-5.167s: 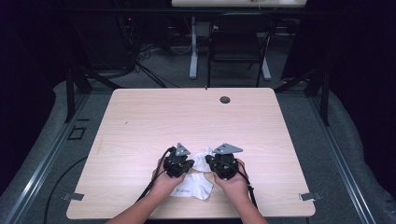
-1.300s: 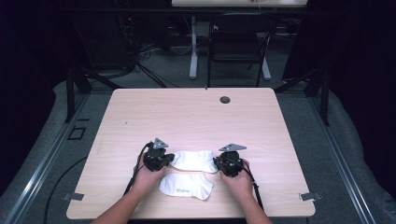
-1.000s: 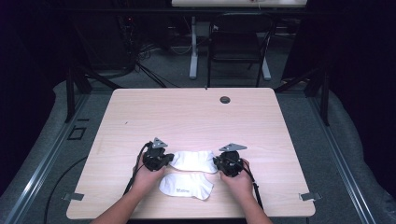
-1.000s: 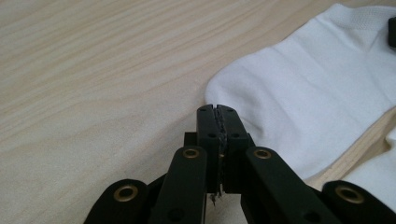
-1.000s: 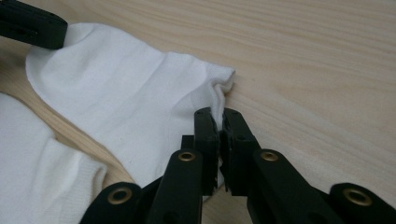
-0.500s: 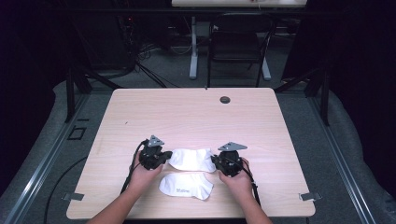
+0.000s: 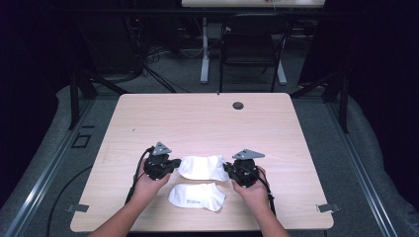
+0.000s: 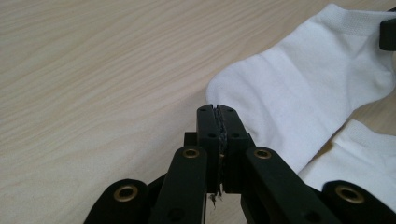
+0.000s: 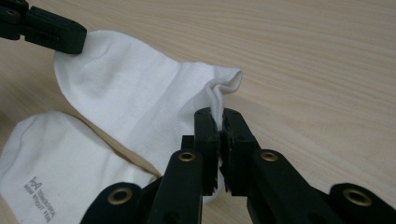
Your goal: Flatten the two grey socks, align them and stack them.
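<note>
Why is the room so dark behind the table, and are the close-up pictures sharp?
High view: the table is lit, the surroundings fall into darkness. Left gripper view: the sock looks sharp. Right gripper view: the lettering on the nearer sock is readable.

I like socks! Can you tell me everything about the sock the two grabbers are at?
The far sock is white, soft knit cloth, lying flat and stretched sideways on the wooden table. The right gripper pinches its bunched cuff edge. The left gripper, jaws closed, sits at its rounded toe end. A second white sock lies just nearer the person.
</note>
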Available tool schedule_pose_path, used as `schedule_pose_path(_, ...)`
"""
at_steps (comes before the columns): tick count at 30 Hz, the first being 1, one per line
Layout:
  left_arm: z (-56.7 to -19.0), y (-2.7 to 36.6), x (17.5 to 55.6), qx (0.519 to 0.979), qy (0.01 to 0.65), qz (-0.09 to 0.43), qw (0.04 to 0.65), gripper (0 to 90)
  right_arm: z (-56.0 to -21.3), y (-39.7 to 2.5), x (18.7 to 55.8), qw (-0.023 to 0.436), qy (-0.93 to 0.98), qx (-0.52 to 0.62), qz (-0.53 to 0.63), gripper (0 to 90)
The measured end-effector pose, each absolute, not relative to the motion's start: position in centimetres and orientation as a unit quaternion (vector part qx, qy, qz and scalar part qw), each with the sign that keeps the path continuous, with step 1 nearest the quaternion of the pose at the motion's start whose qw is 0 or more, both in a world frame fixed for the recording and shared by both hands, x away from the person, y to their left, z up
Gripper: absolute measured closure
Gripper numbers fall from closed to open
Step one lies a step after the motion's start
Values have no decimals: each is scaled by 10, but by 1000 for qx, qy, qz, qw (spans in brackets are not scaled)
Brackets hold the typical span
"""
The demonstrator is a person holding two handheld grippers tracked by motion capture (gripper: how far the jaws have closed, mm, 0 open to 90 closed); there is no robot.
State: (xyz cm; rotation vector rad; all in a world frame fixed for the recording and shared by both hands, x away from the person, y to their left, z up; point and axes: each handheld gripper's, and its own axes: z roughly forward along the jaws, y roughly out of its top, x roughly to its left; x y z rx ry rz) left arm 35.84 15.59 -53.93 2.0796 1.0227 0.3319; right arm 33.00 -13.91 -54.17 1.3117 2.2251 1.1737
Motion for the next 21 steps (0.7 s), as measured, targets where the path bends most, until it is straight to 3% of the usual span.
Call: schedule_pose_path(21, -530, 173, 332, 815, 395, 124, 405, 893, -528, -134, 308, 148, 789, 436, 407, 859)
